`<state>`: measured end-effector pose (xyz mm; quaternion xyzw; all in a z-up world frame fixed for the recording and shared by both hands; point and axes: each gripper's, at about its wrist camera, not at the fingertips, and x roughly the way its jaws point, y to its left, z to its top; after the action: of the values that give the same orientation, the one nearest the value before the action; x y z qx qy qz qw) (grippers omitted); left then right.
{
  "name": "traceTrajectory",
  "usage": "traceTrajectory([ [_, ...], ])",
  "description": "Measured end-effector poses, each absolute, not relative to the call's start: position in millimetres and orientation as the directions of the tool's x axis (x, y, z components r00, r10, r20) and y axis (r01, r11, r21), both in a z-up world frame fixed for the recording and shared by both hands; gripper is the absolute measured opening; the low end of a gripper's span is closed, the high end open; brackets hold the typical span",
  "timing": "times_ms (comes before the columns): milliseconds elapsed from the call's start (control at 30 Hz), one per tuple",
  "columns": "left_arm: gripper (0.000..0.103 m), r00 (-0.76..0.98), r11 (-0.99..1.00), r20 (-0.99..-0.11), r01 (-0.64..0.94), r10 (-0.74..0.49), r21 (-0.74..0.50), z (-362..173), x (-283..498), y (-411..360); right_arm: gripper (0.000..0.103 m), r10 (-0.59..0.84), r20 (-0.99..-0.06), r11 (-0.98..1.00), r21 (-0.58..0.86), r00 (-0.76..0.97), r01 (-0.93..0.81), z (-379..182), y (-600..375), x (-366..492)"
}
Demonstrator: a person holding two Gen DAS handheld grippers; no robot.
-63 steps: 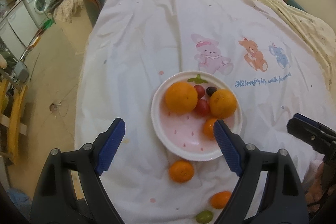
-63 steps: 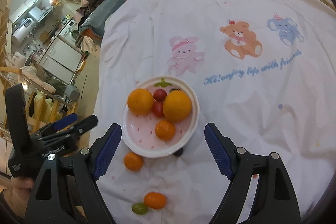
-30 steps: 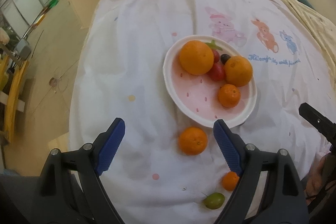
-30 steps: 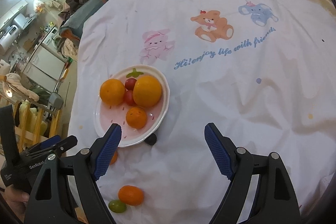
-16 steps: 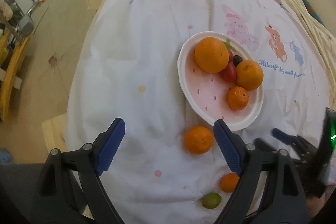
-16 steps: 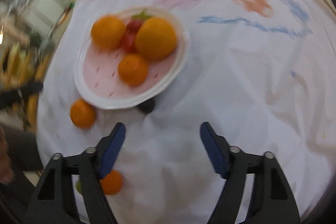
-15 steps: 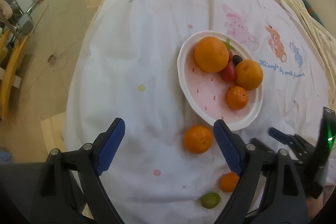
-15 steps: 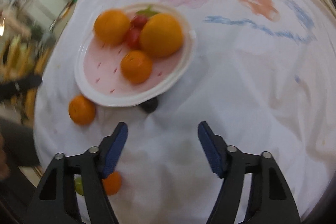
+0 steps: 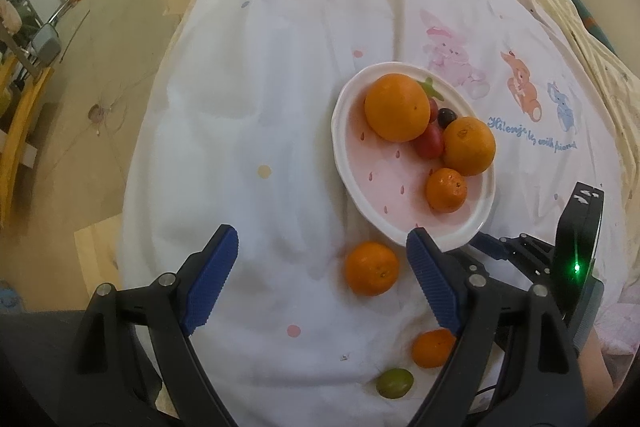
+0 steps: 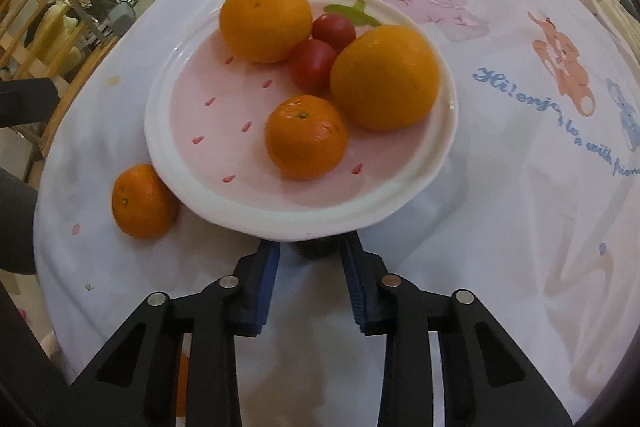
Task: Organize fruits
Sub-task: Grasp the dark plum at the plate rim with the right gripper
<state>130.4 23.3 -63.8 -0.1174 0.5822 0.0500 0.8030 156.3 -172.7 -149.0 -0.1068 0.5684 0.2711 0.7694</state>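
The plate (image 10: 434,151) holds two oranges, one mandarin (image 10: 306,137), two tomatoes. At its 6 o'clock rim, the right hand-held gripper (image 10: 310,267) is clenched on a dark grape (image 10: 314,249); the left hand-held gripper (image 9: 320,277) gapes, released.

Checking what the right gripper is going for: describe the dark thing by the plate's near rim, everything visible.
The dark fruit is small, round and near-black, possibly a grape; too hidden to be sure. It lies on the white cloth, tucked under the plate rim, which covers its top. The right gripper has a blue pad on either side of it, narrowed; contact cannot be confirmed. The left wrist view does not show it.
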Motion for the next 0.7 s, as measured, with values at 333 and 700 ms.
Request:
traceTrajectory([
  [333,0.084,0.309,0.971,-0.950,-0.212,-0.043,-0.113,-68,133,21,0.018,0.344,-0.919,0.826,0.199,0.193,-0.528,-125,-182,141],
  [700,0.084,0.294,0.974,-0.955,-0.203,-0.038,-0.102,-72,130,18,0.022,0.359,-0.916,0.860,0.251,0.178,-0.445,-110,-201,136],
])
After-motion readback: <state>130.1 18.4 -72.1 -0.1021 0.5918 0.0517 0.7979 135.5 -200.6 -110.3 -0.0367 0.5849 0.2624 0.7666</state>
